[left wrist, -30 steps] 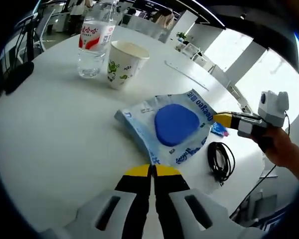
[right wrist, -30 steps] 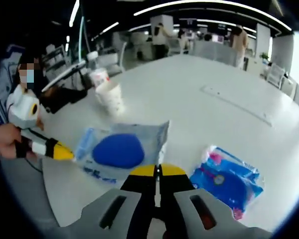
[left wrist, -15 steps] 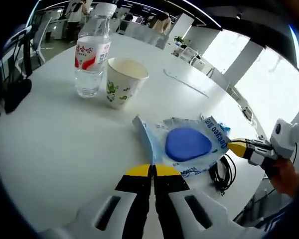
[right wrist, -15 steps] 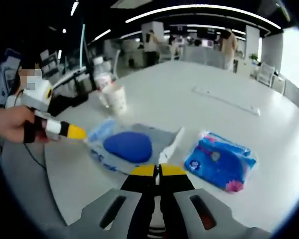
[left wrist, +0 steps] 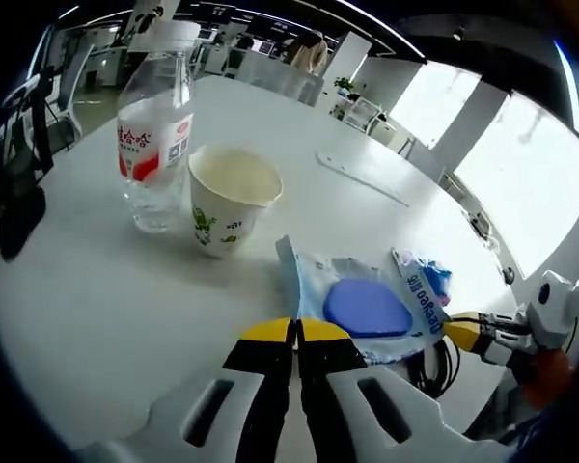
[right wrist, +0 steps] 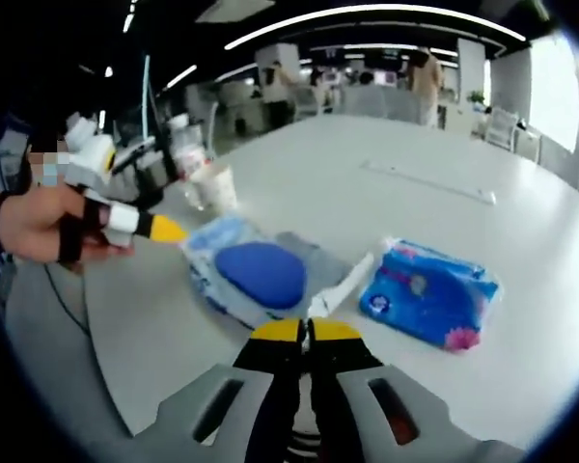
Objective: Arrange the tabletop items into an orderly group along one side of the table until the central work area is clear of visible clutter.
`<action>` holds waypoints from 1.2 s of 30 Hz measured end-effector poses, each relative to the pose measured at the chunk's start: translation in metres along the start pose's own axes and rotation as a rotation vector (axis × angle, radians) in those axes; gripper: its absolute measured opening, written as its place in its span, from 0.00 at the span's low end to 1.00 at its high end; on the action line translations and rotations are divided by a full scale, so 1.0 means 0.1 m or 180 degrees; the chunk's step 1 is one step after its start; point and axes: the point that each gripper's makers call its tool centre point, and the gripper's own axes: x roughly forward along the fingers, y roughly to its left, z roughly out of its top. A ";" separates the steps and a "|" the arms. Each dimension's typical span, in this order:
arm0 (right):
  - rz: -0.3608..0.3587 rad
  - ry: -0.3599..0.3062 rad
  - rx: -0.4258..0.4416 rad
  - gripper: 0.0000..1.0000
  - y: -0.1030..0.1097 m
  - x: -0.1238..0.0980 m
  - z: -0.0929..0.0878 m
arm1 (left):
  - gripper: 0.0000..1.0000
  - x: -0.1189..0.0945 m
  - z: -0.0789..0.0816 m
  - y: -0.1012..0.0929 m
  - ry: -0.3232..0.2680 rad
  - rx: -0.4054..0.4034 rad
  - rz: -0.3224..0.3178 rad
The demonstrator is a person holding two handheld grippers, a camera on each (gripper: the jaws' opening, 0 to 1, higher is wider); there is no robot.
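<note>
A clear plastic bag with a blue pad inside [left wrist: 367,309] is stretched just above the white table [left wrist: 96,289], held at opposite corners. My left gripper [left wrist: 296,331] is shut on its near corner; in the right gripper view its yellow tip [right wrist: 169,231] pinches the bag [right wrist: 261,275] from the left. My right gripper [right wrist: 306,331] is shut on the bag's other corner flap, and enters the left gripper view from the right [left wrist: 455,333]. A blue tissue pack [right wrist: 429,294] lies just right of the bag. A paper cup [left wrist: 230,198] and a water bottle [left wrist: 154,135] stand together beyond it.
A coiled black cable [left wrist: 434,362] lies by the table edge under the bag's right end. A flat white strip [left wrist: 362,177] lies farther across the table. A hand [right wrist: 39,227] holds the left gripper. Chairs, desks and people stand beyond the table.
Both grippers have carried the bag closer to the cup and bottle, which now loom larger in the left gripper view. The tissue pack has stayed put.
</note>
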 end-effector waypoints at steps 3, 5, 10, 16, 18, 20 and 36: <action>0.0012 0.0011 0.0033 0.00 -0.03 0.07 0.05 | 0.00 0.03 0.05 0.00 -0.0008 0.0022 0.0013; -0.0006 0.0021 0.0020 0.00 -0.05 0.10 0.08 | 0.00 0.05 0.07 0.00 -0.0013 -0.0005 0.0019; -0.0013 0.0065 0.0086 0.00 -0.11 0.20 0.09 | 0.00 0.11 0.08 0.03 0.0012 -0.0042 0.0051; -0.0038 0.0131 0.0149 0.00 -0.18 0.28 0.08 | 0.00 0.18 0.12 0.02 0.0014 -0.0065 0.0045; -0.0043 0.0152 0.0194 0.00 -0.21 0.31 0.06 | 0.00 0.20 0.12 0.03 0.0020 -0.0094 0.0052; -0.0054 0.0164 0.0233 0.00 -0.23 0.32 0.07 | 0.00 0.22 0.12 0.03 0.0026 -0.0089 0.0055; -0.0032 0.0181 0.0389 0.00 -0.29 0.46 0.07 | 0.00 0.33 0.18 0.15 0.0038 -0.0102 0.0125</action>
